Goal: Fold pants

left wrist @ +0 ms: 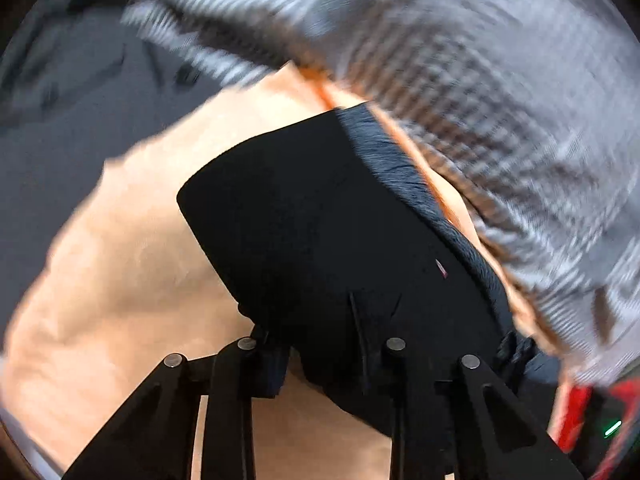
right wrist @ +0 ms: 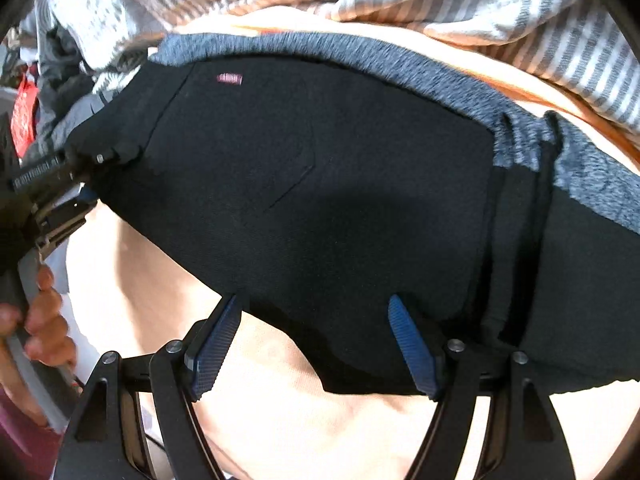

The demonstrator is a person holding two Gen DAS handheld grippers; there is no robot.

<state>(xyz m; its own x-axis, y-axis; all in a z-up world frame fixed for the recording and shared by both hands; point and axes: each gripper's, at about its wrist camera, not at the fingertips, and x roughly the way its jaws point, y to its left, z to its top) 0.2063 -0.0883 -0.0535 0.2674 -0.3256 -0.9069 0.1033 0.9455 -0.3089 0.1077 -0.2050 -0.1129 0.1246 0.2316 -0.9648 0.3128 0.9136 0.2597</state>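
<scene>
The black pants [right wrist: 320,184] with a grey-blue waistband [right wrist: 360,60] lie folded on a peach sheet [right wrist: 304,432]; they also show in the left wrist view [left wrist: 312,220]. My right gripper [right wrist: 314,344] is open, its blue pads [right wrist: 412,344] spread at the pants' near edge with nothing between them. My left gripper [left wrist: 324,348] is over the pants' edge; cloth hides its fingertips, so I cannot tell if it grips. In the right wrist view the left gripper [right wrist: 84,176] sits at the pants' left end, held by a hand [right wrist: 44,320].
A grey-and-white striped blanket [left wrist: 460,80] lies bunched beyond the pants, also in the right wrist view [right wrist: 500,12]. A dark grey cloth [left wrist: 80,120] lies at the left. Red items [right wrist: 24,120] sit at the far left.
</scene>
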